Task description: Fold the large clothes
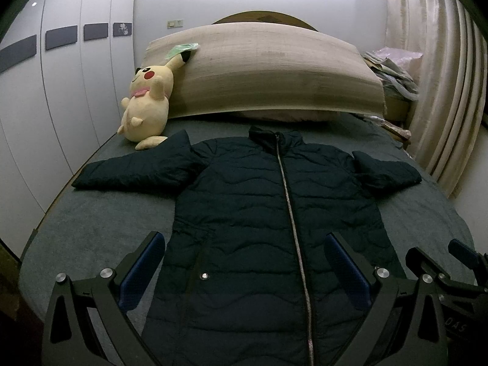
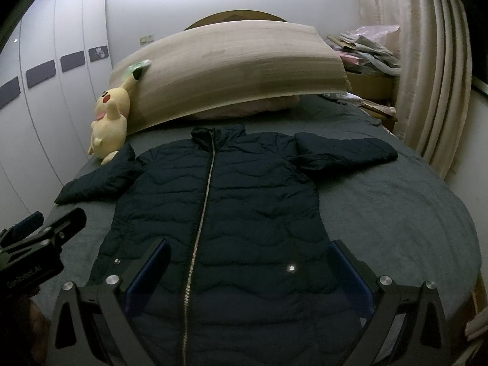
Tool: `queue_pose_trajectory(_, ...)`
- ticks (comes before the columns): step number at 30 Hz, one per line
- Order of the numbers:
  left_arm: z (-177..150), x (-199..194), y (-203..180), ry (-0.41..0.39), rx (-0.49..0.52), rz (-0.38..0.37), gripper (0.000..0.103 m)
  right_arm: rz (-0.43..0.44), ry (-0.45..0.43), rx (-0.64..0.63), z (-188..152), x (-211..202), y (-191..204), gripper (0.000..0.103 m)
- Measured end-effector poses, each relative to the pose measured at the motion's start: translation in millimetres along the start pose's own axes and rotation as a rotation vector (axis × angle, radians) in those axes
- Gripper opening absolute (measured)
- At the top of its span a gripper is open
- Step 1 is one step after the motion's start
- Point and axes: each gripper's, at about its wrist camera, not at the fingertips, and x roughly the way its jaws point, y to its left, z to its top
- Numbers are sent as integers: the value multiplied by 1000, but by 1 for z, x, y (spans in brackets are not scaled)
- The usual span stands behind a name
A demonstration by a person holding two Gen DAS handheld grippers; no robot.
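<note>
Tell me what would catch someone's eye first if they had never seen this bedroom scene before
A dark quilted jacket lies spread flat in the middle of the grey bed, zipped up with both sleeves out to the sides. A yellow Pikachu plush leans at the bed's far left corner against a pale wooden board propped across the head of the bed. Both the left gripper and the right gripper hover open over the jacket's lower half.

One dark quilted jacket (image 1: 259,213) lies on one bed (image 1: 100,225), with two sleeves spread out and one zipper (image 1: 289,204) down its front. There is one yellow plush toy (image 1: 149,103) and one large beige cushion (image 1: 268,73). Two tongs show, the left tongs (image 1: 244,271) and the right tongs (image 2: 250,277), each with two fingers.
</note>
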Motion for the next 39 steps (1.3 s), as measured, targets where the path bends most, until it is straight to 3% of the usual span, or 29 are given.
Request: queue_pose_trajectory(39, -3, -6, -3, -15, -5, 1, 103, -3, -5, 2, 0, -2, 1, 103)
